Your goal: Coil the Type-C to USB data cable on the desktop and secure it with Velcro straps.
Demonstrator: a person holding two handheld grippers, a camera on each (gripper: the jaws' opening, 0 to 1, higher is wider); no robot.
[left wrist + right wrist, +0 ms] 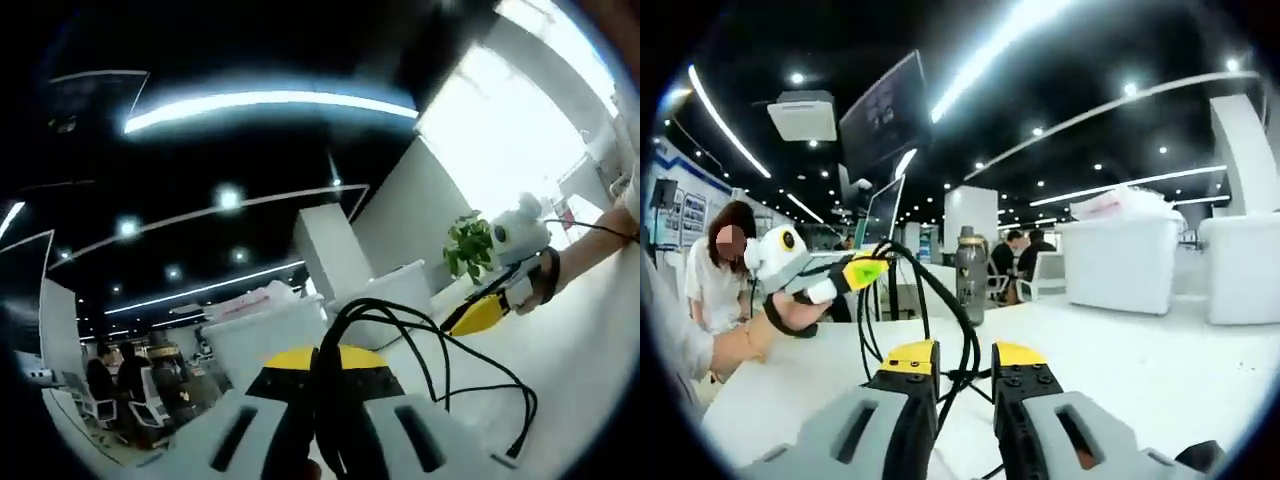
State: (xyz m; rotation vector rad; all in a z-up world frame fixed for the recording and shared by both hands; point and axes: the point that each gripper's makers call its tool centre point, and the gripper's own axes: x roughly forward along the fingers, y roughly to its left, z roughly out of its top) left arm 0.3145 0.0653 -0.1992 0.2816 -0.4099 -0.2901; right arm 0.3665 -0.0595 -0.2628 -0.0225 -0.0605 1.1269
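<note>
The black data cable (440, 345) hangs in loose loops above the white desktop (585, 370). My left gripper (322, 365) is shut on the bundle of loops, and one cable end (515, 450) trails down to the right. Seen from the right gripper view, the left gripper (868, 268), held in a hand, pinches the loops at its yellow tips. The right gripper (964, 360) stands open, and a strand of the cable (965, 325) runs down through the gap between its jaws. It enters the left gripper view (478, 315) from the right, close to the loops.
A grey water bottle (970, 275) and a monitor (885, 215) stand on the desktop (1140, 365) behind the cable. White bins (1115, 265) sit at the far right. A potted plant (468, 245) stands by the window. A person (715, 275) sits at left, and others sit behind the bottle.
</note>
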